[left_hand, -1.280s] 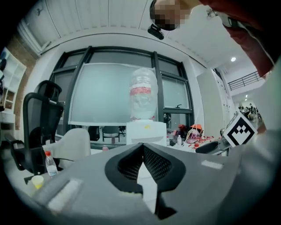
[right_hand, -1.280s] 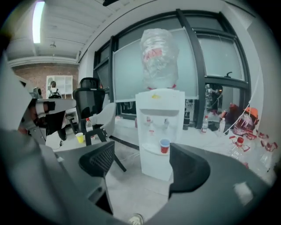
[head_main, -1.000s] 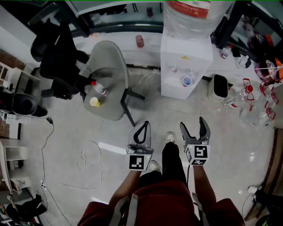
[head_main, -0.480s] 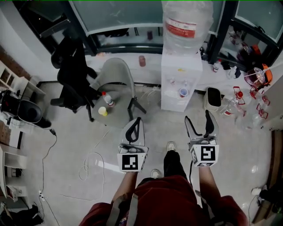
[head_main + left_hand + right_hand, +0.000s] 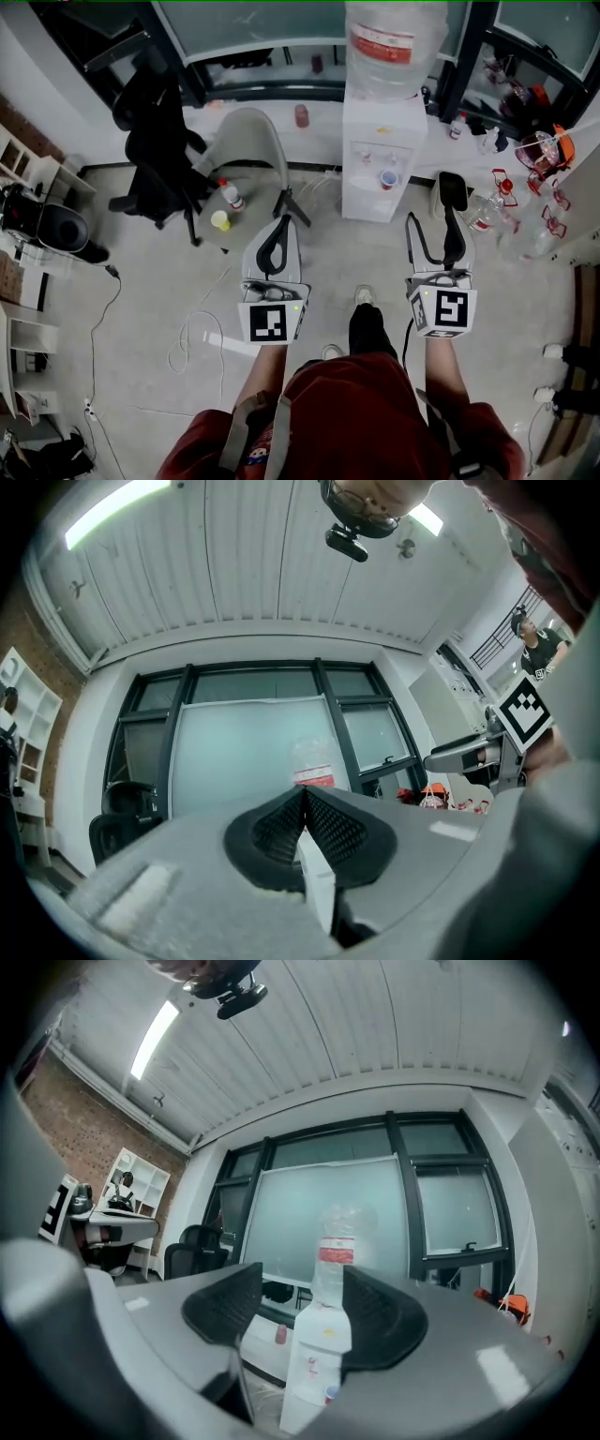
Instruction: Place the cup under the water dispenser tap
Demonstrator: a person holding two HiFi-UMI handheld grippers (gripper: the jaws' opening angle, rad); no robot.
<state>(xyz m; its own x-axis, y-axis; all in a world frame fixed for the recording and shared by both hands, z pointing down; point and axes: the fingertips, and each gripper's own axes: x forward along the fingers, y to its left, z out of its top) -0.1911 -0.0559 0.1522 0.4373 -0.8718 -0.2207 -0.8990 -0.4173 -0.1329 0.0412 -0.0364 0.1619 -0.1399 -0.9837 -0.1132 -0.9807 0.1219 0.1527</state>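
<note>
The white water dispenser (image 5: 380, 155) with a big clear bottle (image 5: 394, 42) stands at the far wall. A small blue-and-white cup (image 5: 388, 178) sits in its tap niche; it also shows low in the right gripper view as the cup (image 5: 328, 1393). A yellow cup (image 5: 220, 220) and a small bottle (image 5: 232, 195) rest on the grey chair (image 5: 248, 141). My left gripper (image 5: 279, 223) is shut and empty, jaws pressed together (image 5: 305, 794). My right gripper (image 5: 434, 220) is open, its jaws closing on nothing, and frames the dispenser (image 5: 314, 1363). Both are held in mid-air, well short of the dispenser.
A black office chair (image 5: 155, 141) stands left of the grey one. A small white bin (image 5: 441, 187) sits right of the dispenser, with plastic bottles and red-handled items (image 5: 525, 202) beyond. A cable (image 5: 192, 328) trails over the floor. Shelves (image 5: 23, 178) line the left wall.
Both grippers have risen and now reach further up the view, towards the dispenser. The right jaws have narrowed. The left stays shut.
</note>
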